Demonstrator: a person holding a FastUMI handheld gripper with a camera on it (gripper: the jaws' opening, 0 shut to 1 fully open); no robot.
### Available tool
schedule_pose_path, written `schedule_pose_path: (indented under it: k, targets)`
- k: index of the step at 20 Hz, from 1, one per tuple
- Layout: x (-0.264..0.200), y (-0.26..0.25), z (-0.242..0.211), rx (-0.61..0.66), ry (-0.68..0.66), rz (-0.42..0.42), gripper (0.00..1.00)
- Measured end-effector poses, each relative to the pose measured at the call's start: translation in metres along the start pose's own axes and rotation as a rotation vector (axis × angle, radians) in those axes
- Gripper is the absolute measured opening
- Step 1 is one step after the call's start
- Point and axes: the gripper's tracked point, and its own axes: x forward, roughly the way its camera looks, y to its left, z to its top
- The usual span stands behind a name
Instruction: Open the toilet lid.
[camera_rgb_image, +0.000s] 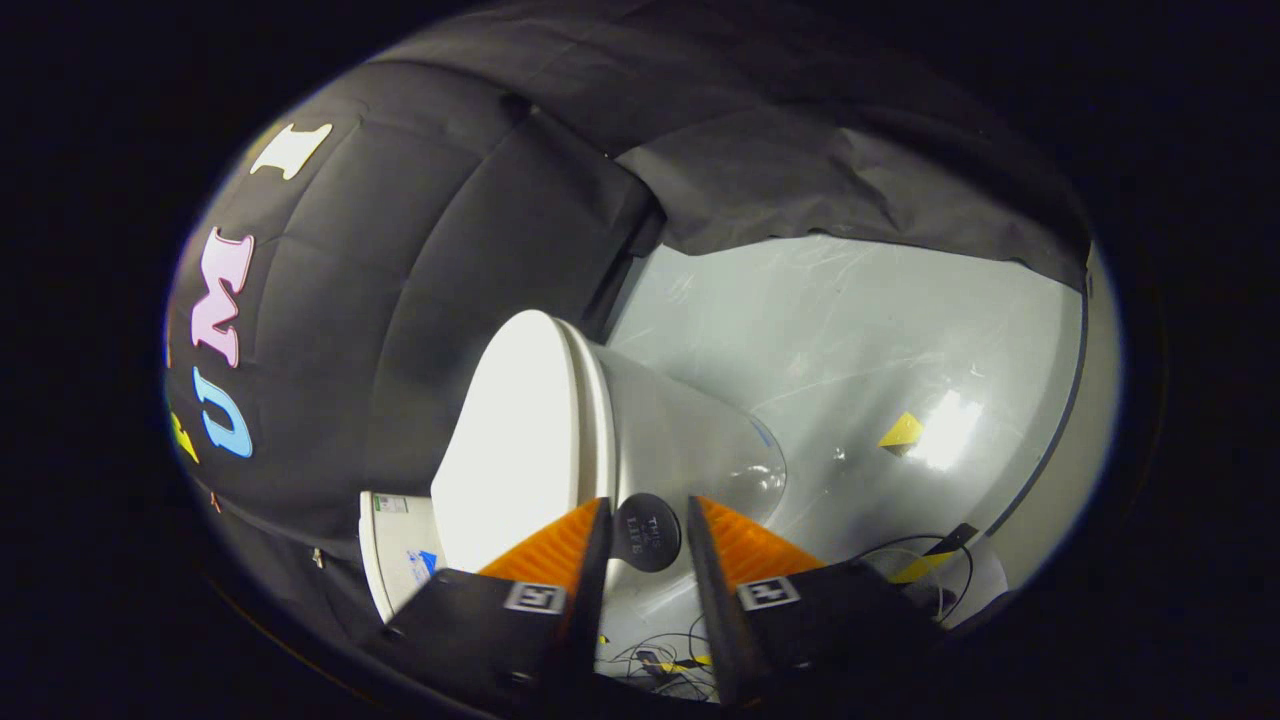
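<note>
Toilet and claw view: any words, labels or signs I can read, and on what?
Dark round disc between the claw fingers: pale lettering, too blurred.
Stickers on the white tank: too small.
Square tags on the fingers: patterns, no words.

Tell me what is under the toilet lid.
The lid lies shut on the toilet, so only its rim line shows beneath; seat and bowl inside are covered. The gripper is open, a dark round disc between its fingers.
</note>
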Motion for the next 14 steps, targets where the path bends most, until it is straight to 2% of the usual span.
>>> schedule_pose_path:
  k: [1,3,4,7,8,10,14]
  targets:
    - [-0.002,0.0,-0.001,0.013,-0.01,0.012,0.33]
    - [-0.005,0.005,0.003,0.055,0.0,0.057,0.31]
    - [0.008,0.003,0.008,0.075,-0.032,0.08,0.28]
    - [-0.002,0.005,-0.001,0.06,-0.014,0.102,0.18]
    - [0.001,0.012,-0.001,0.072,-0.052,0.121,0.14]
    - [-0.006,0.012,0.0,0.045,-0.048,0.111,0.05]
    - [-0.011,0.019,-0.001,-0.005,-0.058,0.088,0.05]
